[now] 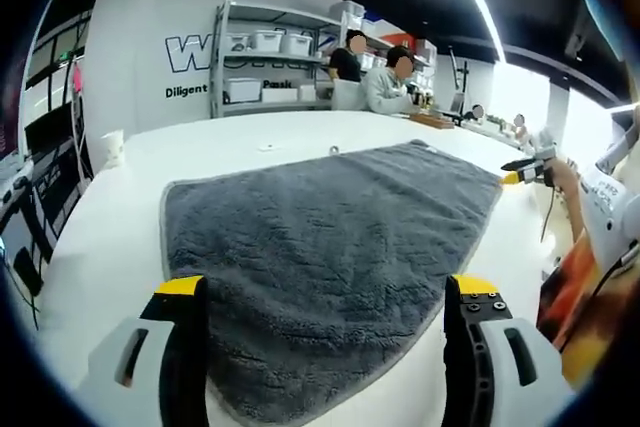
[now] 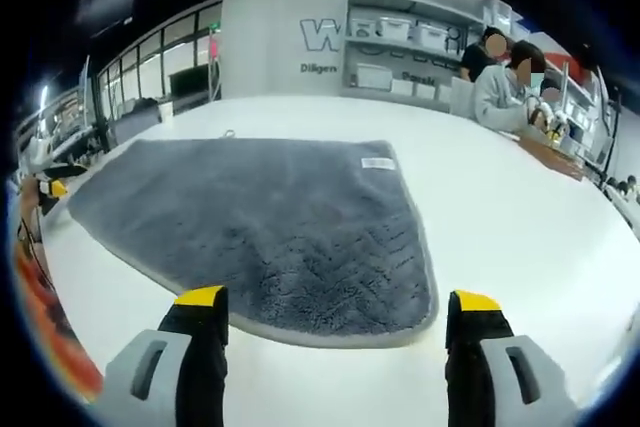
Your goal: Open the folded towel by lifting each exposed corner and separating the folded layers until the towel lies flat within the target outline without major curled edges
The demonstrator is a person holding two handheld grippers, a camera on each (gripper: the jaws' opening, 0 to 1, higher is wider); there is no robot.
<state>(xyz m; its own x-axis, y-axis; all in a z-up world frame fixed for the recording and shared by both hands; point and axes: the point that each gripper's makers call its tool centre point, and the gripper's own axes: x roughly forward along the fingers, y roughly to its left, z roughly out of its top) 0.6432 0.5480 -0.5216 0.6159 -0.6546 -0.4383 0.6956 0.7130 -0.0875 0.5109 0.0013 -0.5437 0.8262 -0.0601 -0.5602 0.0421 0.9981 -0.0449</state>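
Towel flat on table, both grippers open above it

Towel (image 1: 320, 247): one, grey, plush, spread out in a single layer on the white table (image 1: 250, 142). Edges lie mostly flat, pale trim along the border. Small white label (image 2: 378, 163) near one far edge in the right gripper view. No outline visible on the table that I can make out.

Left gripper (image 1: 325, 307): jaws spread wide, holding nothing. Both yellow-tipped fingers (image 1: 180, 287) rise from the bottom of the left gripper view, straddling the near part of the towel, tips over the cloth. Can't tell if they touch it.

Right gripper (image 2: 338, 312): jaws wide too, empty. In the right gripper view the tips sit near the towel's rounded near corner; left finger (image 2: 200, 299) is at the towel's edge, right finger over bare table just beside the towel. It also shows in the left gripper view at the far right, at the towel's far corner (image 1: 530, 169), with a hand (image 1: 565, 179) behind it. The left gripper shows small at the left edge of the right gripper view (image 2: 50, 187), by the opposite corner.

Counts: 1 towel, 2 grippers, 1 table. Two people (image 1: 385, 77) seated at the far side of the table, one white cup (image 1: 112, 147) near the table's left edge, one shelf unit (image 1: 270, 57) with several white bins against the back wall.
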